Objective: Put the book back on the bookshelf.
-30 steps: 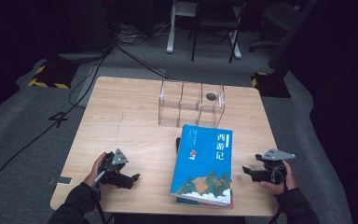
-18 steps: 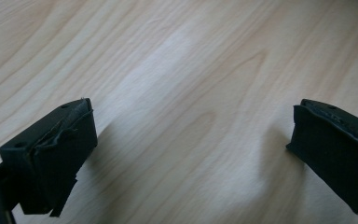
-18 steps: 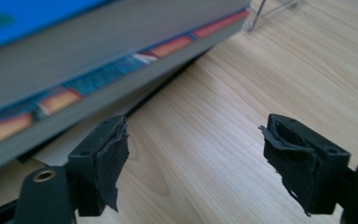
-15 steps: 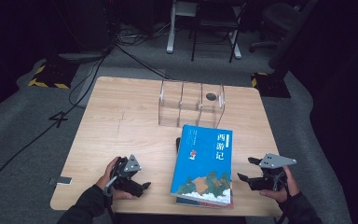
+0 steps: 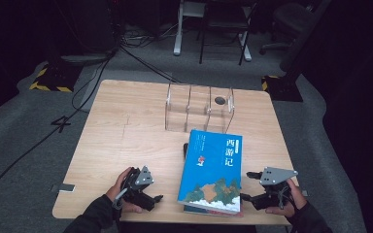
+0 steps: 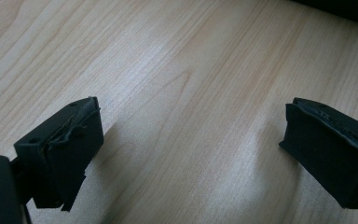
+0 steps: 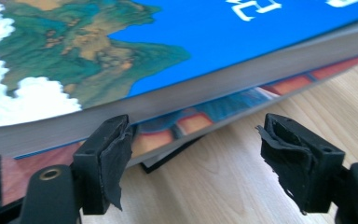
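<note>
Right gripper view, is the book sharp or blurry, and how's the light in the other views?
Right gripper view: the blue book is soft, its edge smeared. Left gripper view: glare sheens the table, with jaw shadows. High view: dim, dark floor beyond.

L gripper [image 5: 156, 198] now sits nearer the table's front edge and closer to the blue book [image 5: 212, 170] than 1 s ago, its hand turned so the jaws point right toward the book. R gripper [image 5: 245, 187] is drawn in beside the book's near right corner, jaws wide apart, one at the page edges.
</note>
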The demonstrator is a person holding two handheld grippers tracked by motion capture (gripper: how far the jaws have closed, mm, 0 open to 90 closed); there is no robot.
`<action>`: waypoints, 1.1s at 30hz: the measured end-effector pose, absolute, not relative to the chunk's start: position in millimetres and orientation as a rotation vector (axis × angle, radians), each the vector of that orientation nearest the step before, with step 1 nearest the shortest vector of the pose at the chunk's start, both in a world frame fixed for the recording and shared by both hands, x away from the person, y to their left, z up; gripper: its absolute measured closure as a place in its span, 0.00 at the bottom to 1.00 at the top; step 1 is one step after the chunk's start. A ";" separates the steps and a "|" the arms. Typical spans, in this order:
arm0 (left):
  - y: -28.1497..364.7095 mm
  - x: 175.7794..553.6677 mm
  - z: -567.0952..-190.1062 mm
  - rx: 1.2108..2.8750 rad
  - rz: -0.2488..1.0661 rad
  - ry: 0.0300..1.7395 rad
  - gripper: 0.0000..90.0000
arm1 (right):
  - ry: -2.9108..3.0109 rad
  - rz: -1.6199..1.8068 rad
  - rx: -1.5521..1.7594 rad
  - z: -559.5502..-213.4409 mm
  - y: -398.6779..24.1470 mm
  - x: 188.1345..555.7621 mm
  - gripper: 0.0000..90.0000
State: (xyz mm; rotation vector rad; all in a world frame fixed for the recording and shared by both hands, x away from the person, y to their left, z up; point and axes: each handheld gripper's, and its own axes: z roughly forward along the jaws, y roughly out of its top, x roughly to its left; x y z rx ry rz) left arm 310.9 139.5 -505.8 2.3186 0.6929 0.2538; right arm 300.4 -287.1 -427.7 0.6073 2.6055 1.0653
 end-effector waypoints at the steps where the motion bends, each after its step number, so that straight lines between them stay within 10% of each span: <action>1: 139.0 311.0 -505.8 2.318 0.254 0.693 0.05 | 2.604 1.062 0.603 -427.9 -286.3 300.2 0.26; 33: 138.1 313.0 -505.9 2.311 0.253 0.695 0.07 | 2.541 1.072 0.700 -426.4 -289.7 316.3 0.26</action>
